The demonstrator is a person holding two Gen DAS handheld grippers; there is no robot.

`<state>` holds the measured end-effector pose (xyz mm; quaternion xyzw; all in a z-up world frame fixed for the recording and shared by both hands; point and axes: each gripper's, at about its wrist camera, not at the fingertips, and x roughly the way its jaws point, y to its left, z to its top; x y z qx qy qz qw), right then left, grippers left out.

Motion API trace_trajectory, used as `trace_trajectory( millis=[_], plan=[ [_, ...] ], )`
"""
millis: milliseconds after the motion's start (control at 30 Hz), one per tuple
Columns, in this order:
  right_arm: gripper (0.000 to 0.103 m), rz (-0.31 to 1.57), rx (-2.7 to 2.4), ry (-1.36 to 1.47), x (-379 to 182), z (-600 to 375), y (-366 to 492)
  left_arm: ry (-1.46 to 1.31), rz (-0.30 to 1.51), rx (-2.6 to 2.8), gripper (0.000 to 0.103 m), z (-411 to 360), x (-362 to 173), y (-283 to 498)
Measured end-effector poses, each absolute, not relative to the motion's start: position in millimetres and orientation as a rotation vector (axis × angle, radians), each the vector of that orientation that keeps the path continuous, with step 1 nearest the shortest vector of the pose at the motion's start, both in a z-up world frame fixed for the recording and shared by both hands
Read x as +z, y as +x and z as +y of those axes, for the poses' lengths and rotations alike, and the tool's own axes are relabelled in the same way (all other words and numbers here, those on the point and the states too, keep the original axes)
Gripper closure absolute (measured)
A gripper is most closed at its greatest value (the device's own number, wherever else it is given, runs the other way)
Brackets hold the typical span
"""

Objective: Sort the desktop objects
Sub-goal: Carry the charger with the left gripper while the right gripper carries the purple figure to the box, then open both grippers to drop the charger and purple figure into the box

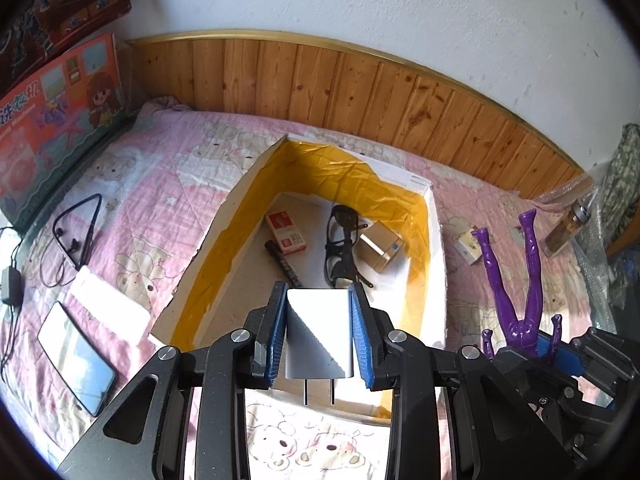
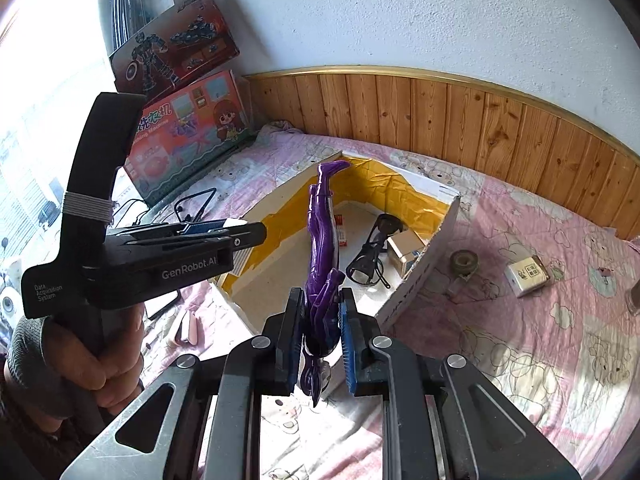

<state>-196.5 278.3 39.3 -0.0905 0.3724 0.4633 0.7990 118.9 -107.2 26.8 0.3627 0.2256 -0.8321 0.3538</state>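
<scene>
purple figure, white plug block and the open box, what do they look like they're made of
Purple figure: looks like glossy moulded plastic, with bright highlights along its legs.
White plug block: smooth matte white plastic by its flat, even faces; two thin metal-looking prongs at its base.
Open box: probably cardboard, with a torn raw edge on one wall; the shiny, wrinkled yellow lining looks like tape or film.
</scene>
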Motion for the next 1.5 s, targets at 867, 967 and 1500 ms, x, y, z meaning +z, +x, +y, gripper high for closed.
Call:
trace_trajectory(
  millis=[867,967,1500],
  plan=[
    [0.085,0.944,1.112,-0.437,-13.0,375.9,-163.8,1.192,0.591,-2.06,0.072,-168.0,-27.2,95.2],
    [0.085,0.961,1.13,-0.477,-19.5,381.1,-162.8,1.224,0.572,-2.059,0.072,-169.2,-31.2,92.3],
    [0.085,1.014,1.258,-0.807,-49.0,403.3,-173.4,1.354,0.446,-1.998,0.072,-174.2,-50.6,85.7]
  ],
)
